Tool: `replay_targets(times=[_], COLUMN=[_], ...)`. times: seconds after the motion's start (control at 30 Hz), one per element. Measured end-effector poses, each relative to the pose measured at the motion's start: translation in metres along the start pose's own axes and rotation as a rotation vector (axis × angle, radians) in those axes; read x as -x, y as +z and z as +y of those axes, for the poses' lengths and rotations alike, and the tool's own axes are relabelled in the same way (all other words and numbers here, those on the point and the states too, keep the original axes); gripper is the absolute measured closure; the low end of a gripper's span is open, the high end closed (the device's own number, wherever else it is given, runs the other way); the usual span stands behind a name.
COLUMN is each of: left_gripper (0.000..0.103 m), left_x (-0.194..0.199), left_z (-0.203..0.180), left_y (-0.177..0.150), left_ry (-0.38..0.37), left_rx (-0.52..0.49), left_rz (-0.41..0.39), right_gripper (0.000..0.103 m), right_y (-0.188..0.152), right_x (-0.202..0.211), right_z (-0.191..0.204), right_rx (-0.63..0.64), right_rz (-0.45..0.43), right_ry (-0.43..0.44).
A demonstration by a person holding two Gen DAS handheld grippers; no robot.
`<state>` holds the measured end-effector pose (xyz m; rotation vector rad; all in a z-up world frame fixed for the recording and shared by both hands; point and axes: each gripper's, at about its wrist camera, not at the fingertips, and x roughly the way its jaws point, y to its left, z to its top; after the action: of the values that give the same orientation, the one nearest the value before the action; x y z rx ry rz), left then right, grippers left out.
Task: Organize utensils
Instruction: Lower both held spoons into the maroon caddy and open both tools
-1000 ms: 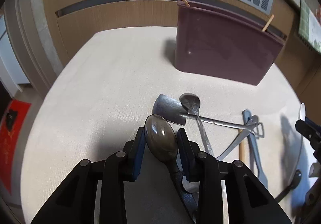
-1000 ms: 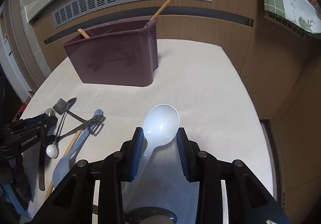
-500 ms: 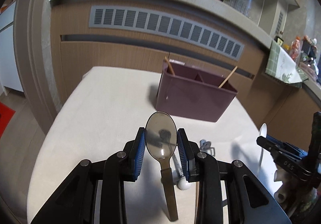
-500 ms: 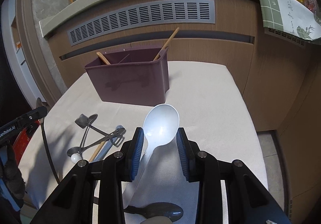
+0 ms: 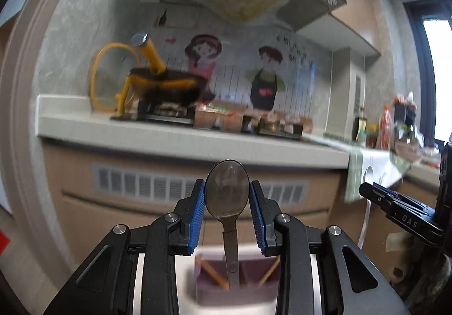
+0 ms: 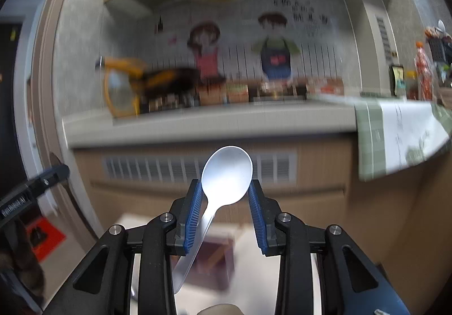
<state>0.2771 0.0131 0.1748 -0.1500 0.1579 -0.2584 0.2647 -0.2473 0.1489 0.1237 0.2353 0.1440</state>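
Note:
My left gripper (image 5: pixel 226 203) is shut on a dark metal spoon (image 5: pixel 226 192), bowl up between the blue pads, handle hanging down. Below it stands the maroon utensil bin (image 5: pixel 234 284) with wooden sticks (image 5: pixel 212 272) in it. My right gripper (image 6: pixel 226 199) is shut on a white plastic spoon (image 6: pixel 227 174), bowl up, handle slanting down-left. The maroon bin (image 6: pixel 217 261) shows blurred below it. Both grippers are raised high and tilted toward the kitchen counter. The right gripper also shows at the right edge of the left wrist view (image 5: pixel 401 210).
A kitchen counter (image 5: pixel 183 140) with a vent panel (image 5: pixel 141 183) runs behind the table. A wok with a yellow handle (image 5: pixel 161 83) sits on the stove. A green cloth (image 6: pixel 395 137) hangs at the right. The left gripper's tip (image 6: pixel 34 190) shows at the left.
Both grippers have lifted and tilted upward with their spoons. The view has swung from the table and loose utensils to the counter and wall. The bin now sits low in both views.

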Motion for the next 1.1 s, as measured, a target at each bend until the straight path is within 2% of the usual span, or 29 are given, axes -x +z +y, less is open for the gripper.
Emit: replay_targets(times=[0.1,0.2,0.3,0.43,0.57,0.83,1.0,1.1], left_gripper=[0.071,0.071,0.071,0.071,0.071,0.07,0.065,0.065], left_x=[-0.028,-0.053,-0.075,-0.11,-0.136,-0.15,-0.155,-0.145], left_z=[0.007,0.011,0.015,0.028,0.037,0.03,0.027,0.028], left_y=[0.006,-0.005,-0.02,-0.049,-0.073,-0.109,-0.124,-0.127], left_ry=[-0.049,-0.063,-0.066,-0.058,-0.053,-0.074,-0.11,-0.113], left_rx=[0.046,0.061,0.065,0.112,0.142,0.137,0.146,0.15], left_rz=[0.009,0.014,0.041,0.125,0.198,0.284,0.403,0.41], right_gripper=[0.072,0.072,0.072,0.072,0.072,0.072,0.071,0.07], right_y=[0.017,0.012,-0.009,-0.047,-0.069,-0.11,-0.125,-0.127], right_x=[-0.017,-0.042,-0.071,-0.106,-0.134,-0.161,-0.163,-0.152], right_z=[0.006,0.014,0.015,0.02,0.018,0.019,0.017,0.015], right_rx=[0.01,0.039,0.047,0.093,0.095,0.137,0.103,0.078], right_rz=[-0.047,-0.065,-0.001,0.083,0.138,0.232,0.335,0.346], right_ry=[-0.013,-0.024,-0.028,-0.058,-0.062,-0.076,0.001,0.029])
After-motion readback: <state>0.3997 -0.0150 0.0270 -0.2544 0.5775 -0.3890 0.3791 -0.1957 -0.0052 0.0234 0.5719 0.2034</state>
